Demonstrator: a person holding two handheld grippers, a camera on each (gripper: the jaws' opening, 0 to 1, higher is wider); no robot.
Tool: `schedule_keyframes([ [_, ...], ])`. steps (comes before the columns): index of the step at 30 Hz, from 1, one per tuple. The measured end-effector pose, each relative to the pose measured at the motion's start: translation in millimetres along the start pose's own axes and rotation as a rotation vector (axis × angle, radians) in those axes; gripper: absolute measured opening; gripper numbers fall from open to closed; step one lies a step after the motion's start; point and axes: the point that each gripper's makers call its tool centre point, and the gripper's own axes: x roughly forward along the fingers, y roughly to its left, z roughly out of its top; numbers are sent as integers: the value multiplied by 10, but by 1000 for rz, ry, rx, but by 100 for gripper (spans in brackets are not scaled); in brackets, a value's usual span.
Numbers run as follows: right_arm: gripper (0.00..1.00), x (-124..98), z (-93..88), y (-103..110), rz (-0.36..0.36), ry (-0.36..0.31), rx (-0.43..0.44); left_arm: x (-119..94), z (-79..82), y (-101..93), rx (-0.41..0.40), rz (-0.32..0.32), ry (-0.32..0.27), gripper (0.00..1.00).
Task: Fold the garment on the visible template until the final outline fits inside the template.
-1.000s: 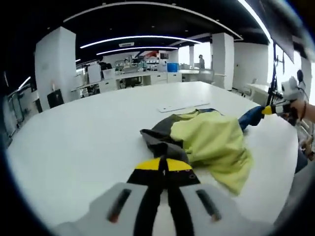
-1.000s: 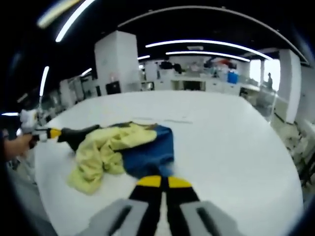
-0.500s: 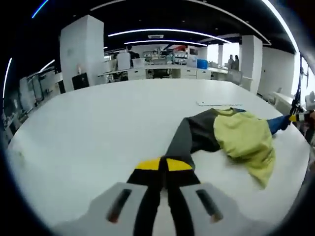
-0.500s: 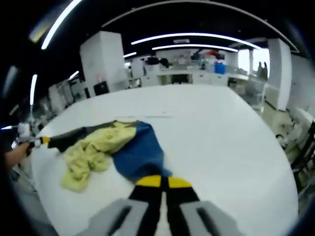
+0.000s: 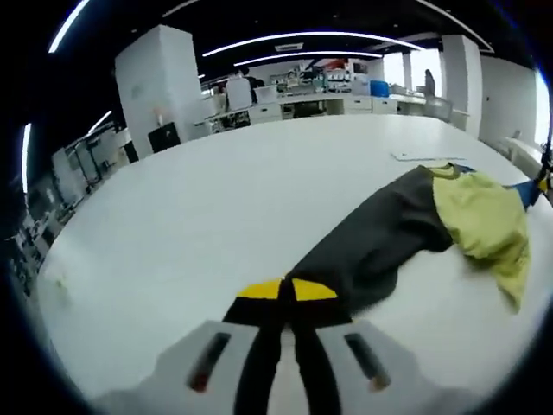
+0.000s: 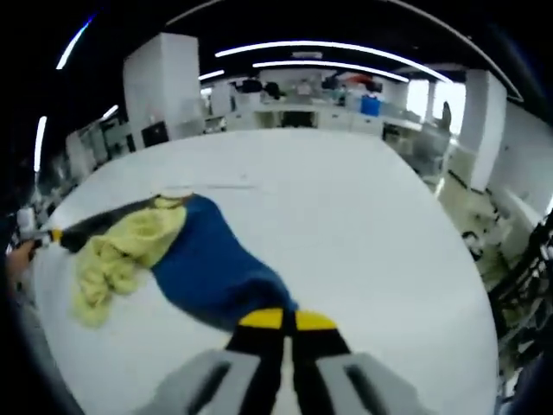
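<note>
- You are in a big open office with white pillars, strip lights overhead and desks along the far wall; your work surface is a wide white table (image 5: 173,216).
- There are no bins, boxes or trays on the table; the garment (image 5: 406,229) lies straight on the bare top.
- A thin flat white strip (image 5: 423,156) lies on the table just beyond the garment in the left gripper view. I cannot tell whether it is the template.
- Your left claw (image 5: 286,291) has its yellow-tipped jaws pressed together on the dark grey end of the garment, which runs out ahead of the jaws and off to the right.
- Your right claw (image 6: 287,322) has its jaws pinched on the blue end of the garment (image 6: 207,264), which stretches ahead of the jaws and off to the left.
- The garment is pulled long between your two claws: dark grey at the left claw, a crumpled yellow-green bunch in the middle, blue at the right claw.
- The yellow part is loose and wrinkled, hanging over the near side of the stretched cloth.
- In the right gripper view, your left claw shows small at the far left end of the garment, next to your hand (image 6: 15,259).
</note>
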Motion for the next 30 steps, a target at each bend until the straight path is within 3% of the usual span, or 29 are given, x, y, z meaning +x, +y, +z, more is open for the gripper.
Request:
schedule_keyframes([
  [3,0,68,-73,-89,-8,37,4,33,18,85,76,12,16,0],
  [14,0,187,-342,-400,-92,138,-36,293,-92,280,102,10,75,0],
  [22,0,209,-341,-473,-104,157,-26,327,-61,252,145,-22,81,0],
  [26,1,190,-332,-447,-108,162,-25,265,-66,276,116,-11,53,13],
  [28,8,191,-289,-389,-73,140,-42,263,-73,248,87,-36,45,17],
  [30,18,185,-274,-368,-62,128,-65,232,-54,217,113,-57,15,22],
])
